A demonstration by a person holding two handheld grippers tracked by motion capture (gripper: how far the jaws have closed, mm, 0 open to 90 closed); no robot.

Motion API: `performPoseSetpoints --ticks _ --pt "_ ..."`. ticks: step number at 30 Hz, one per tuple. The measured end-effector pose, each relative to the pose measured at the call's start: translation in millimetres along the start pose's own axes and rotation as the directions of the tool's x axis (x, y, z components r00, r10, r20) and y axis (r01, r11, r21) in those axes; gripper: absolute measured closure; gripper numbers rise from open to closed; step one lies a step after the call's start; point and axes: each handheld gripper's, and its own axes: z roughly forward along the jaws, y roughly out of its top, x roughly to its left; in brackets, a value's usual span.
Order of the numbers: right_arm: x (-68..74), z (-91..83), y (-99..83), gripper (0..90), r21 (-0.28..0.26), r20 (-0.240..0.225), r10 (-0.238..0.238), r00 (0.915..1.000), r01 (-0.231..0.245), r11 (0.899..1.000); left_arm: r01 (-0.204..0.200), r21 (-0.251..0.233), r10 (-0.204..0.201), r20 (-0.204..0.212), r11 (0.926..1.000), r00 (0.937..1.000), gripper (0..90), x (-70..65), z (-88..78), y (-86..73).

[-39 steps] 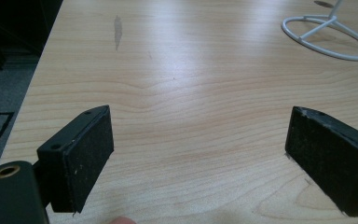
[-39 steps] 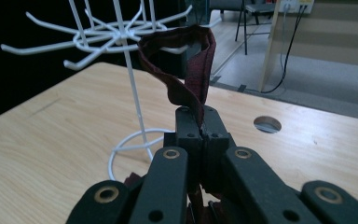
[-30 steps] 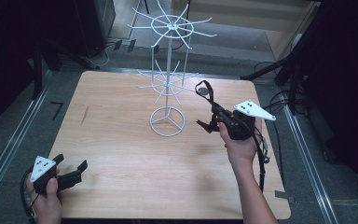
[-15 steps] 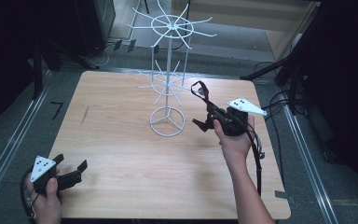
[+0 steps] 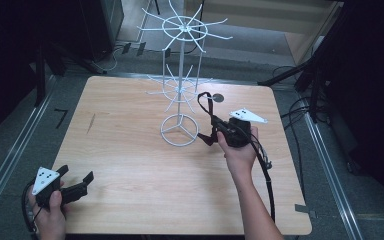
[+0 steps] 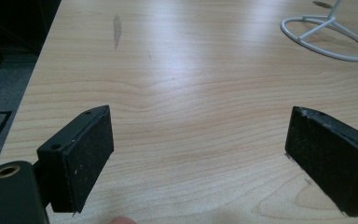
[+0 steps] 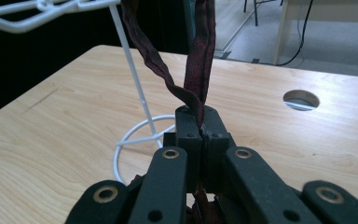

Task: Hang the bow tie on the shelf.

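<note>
- Two grippers show in the high view: the right gripper [image 5: 211, 121] sits right of centre, just beside the ring base of the white wire rack [image 5: 180, 131], its jaws clenched on a dark fabric loop [image 5: 203, 100] that stands up from them toward the rack's lower arms. The left gripper [image 5: 75, 181] rests at the lower left of the counter [image 5: 130, 165], jaws released and holding nothing.
- Left gripper view: both pads stand wide apart over bare wood, with the rack's base at the upper right.
- Right gripper view: the jaws pinch the loop [image 7: 193, 70] at centre frame, and both strands rise to the top edge, close beside the rack's thin post [image 7: 133, 74].
- Handling, as I judge it: the loop looks light, soft and floppy, so it will sag and twist. Pinching one spot leaves the loop open enough to slip over a rack arm.
</note>
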Motion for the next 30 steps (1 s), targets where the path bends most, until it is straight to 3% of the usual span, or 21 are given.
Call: performPoseSetpoints --ticks 16,19,24,30 --pt "11.6 30.5 -15.5 85.9 0.080 -0.010 -0.012 0.9999 0.013 0.997 0.002 0.000 -0.002 -0.003 1.0000 1.0000 8.3 0.0 0.1 0.0" --pt "11.1 33.0 -16.8 74.2 0.077 -0.024 -0.012 0.9996 0.014 0.997 -0.001 0.004 0.001 -0.005 1.0000 1.0000 8.3 -0.3 0.0 0.2" --pt "11.1 28.1 -15.0 46.7 0.063 -0.024 -0.021 0.9995 0.023 0.998 -0.004 0.005 0.004 -0.006 1.0000 1.0000 8.3 -0.5 0.3 0.2" --pt "7.9 12.7 -14.0 29.8 0.068 -0.018 -0.034 0.9993 0.035 0.997 -0.007 0.006 0.007 -0.010 1.0000 0.9999 8.3 -1.0 0.2 0.2"
